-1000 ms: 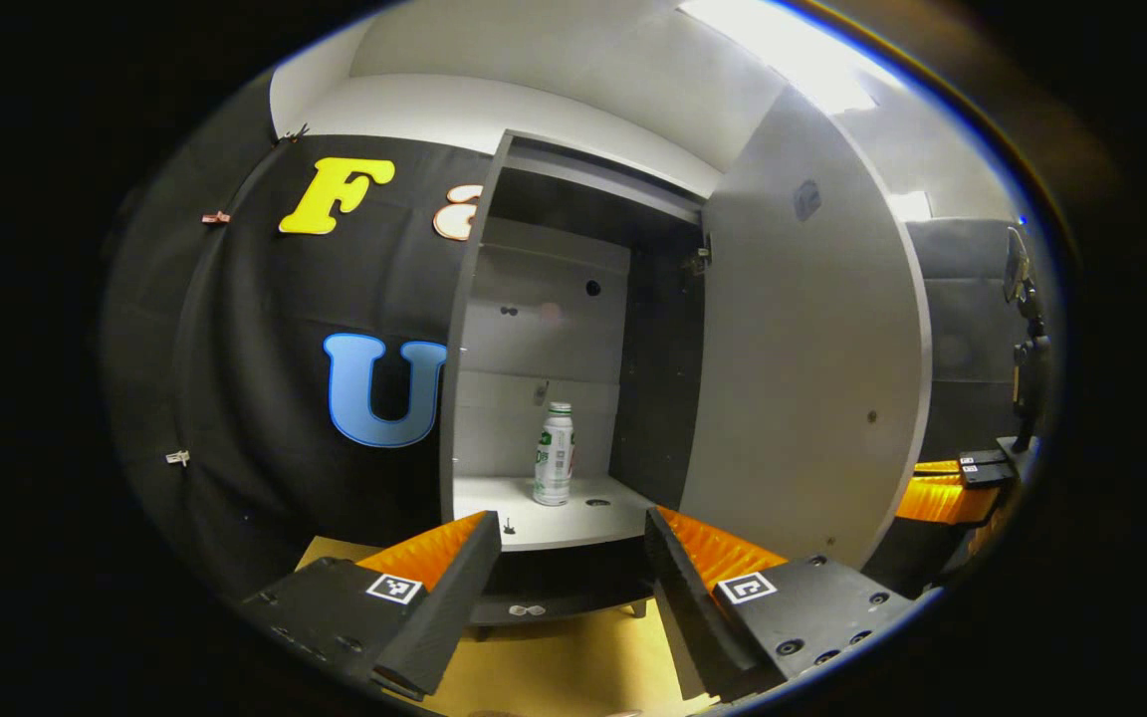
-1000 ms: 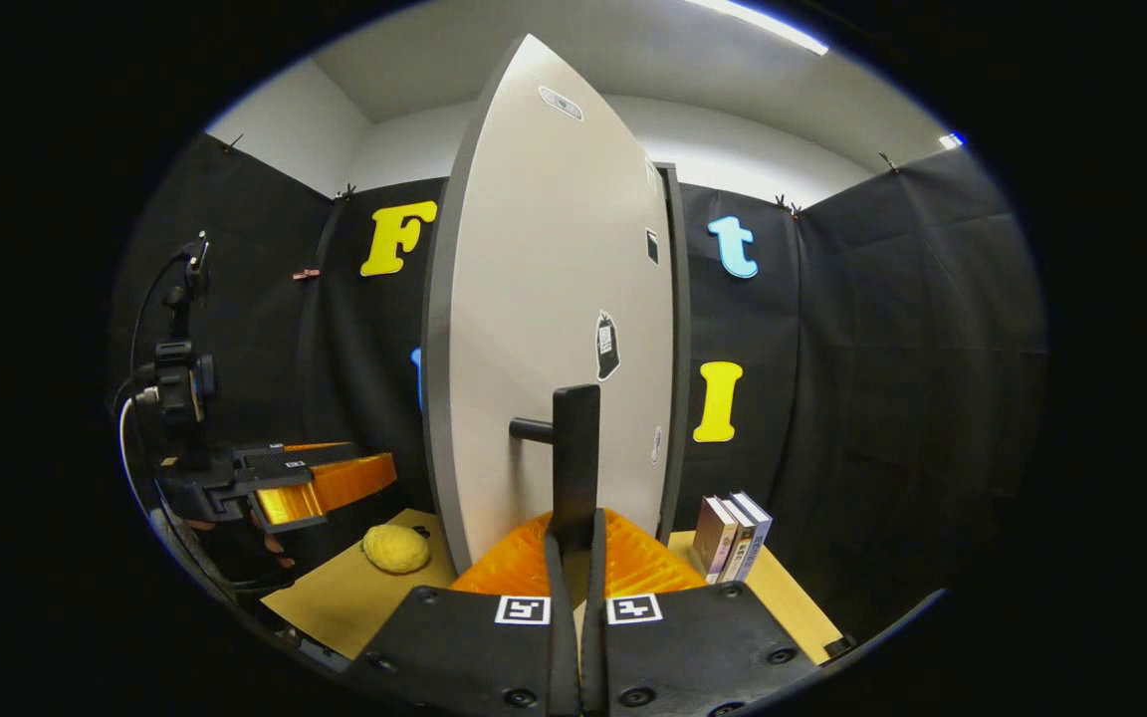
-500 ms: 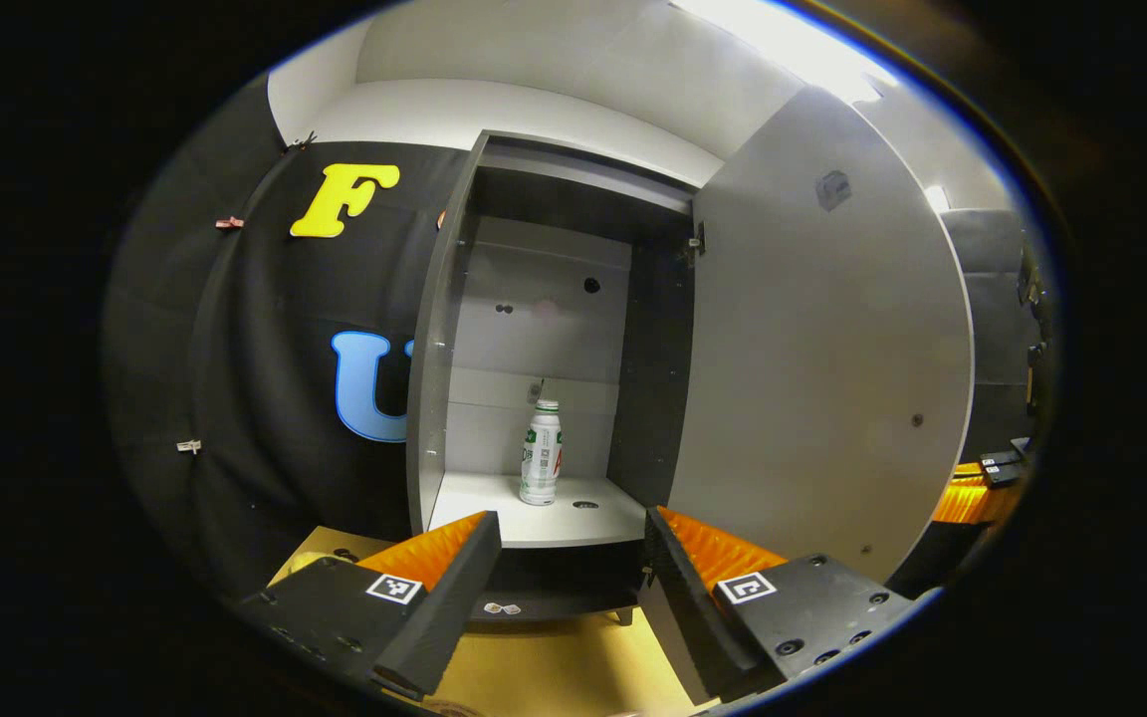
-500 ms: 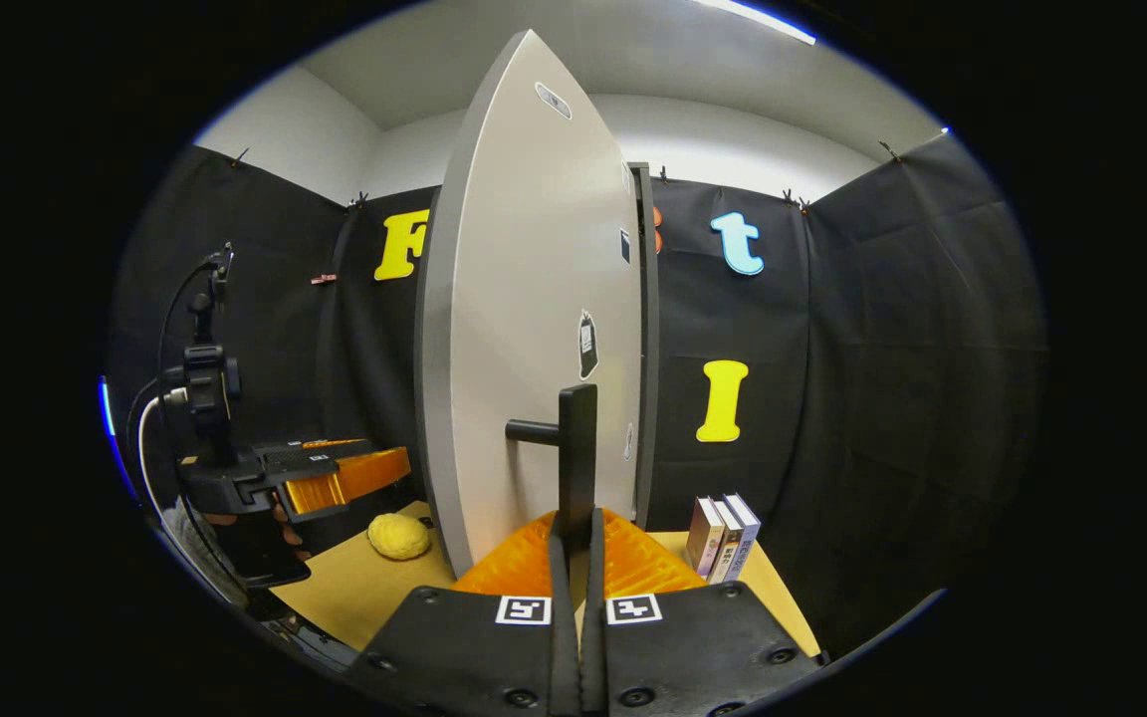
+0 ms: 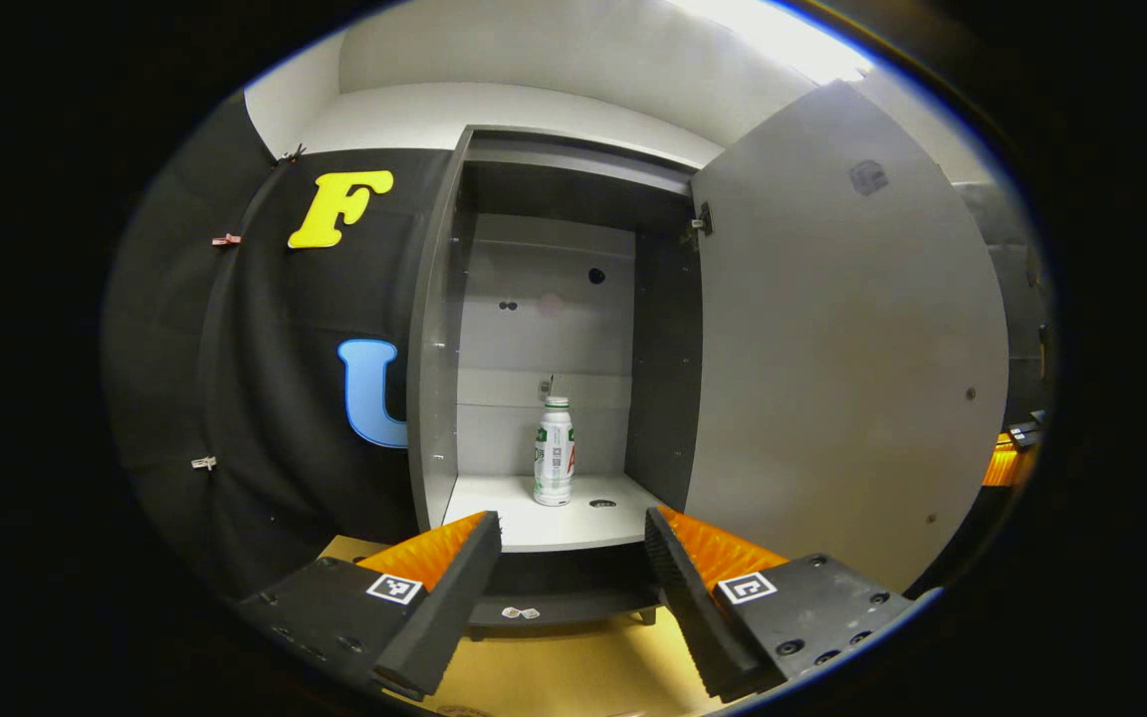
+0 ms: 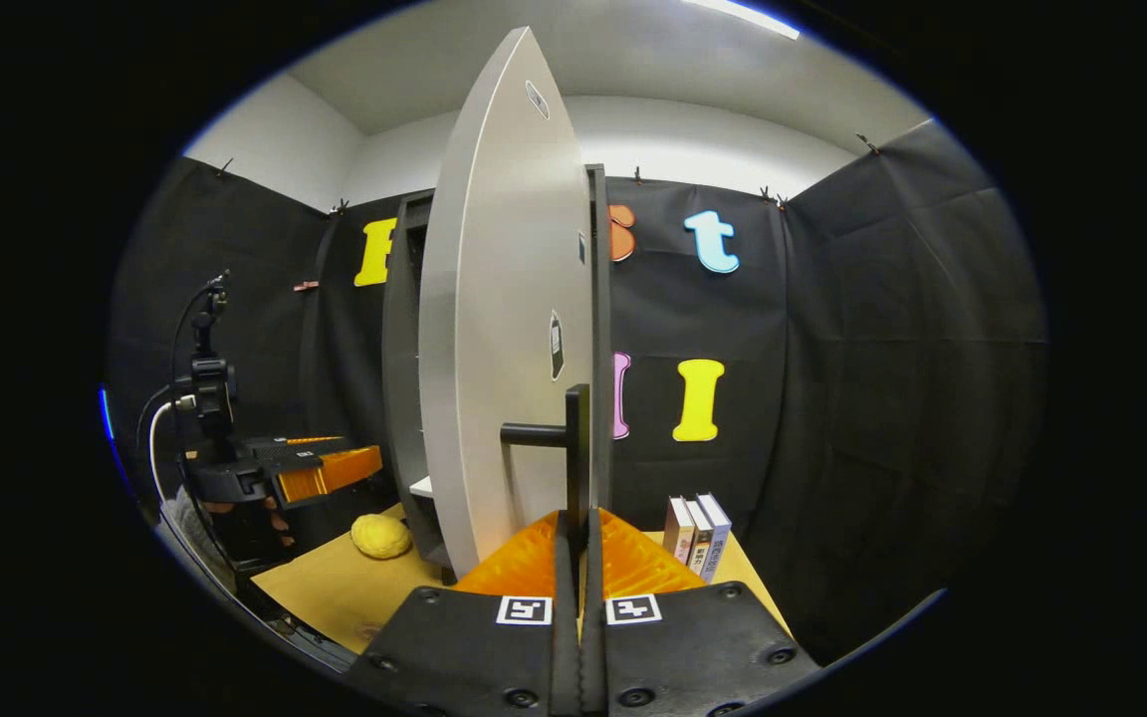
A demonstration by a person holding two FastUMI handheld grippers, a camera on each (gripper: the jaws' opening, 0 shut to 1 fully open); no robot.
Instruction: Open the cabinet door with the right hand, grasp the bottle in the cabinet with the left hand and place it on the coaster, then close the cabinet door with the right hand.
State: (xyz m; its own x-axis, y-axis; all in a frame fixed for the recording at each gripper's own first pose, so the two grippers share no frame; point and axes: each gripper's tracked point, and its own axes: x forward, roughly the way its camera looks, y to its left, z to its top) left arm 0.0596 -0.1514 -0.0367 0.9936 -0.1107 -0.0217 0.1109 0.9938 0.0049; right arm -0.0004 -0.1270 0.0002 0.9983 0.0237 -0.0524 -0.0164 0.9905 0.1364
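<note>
We see one bottle (image 5: 554, 452) standing upright on the cabinet shelf (image 5: 544, 523), door (image 5: 837, 349) swung open. Our left claw (image 5: 573, 543) is spread apart short of it. Our right claw (image 6: 578, 533) is clamped on the door handle (image 6: 575, 453). Three books (image 6: 695, 528) and one yellow lump (image 6: 380, 536) sit on the tabletop (image 6: 335, 588).

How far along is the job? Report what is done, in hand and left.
Done: the cabinet door stands wide open. In hand: the right hand-held gripper is shut on the door handle; the left hand-held gripper faces the bottle, open. Left: grasp the bottle, set it on the coaster, close the door.
</note>
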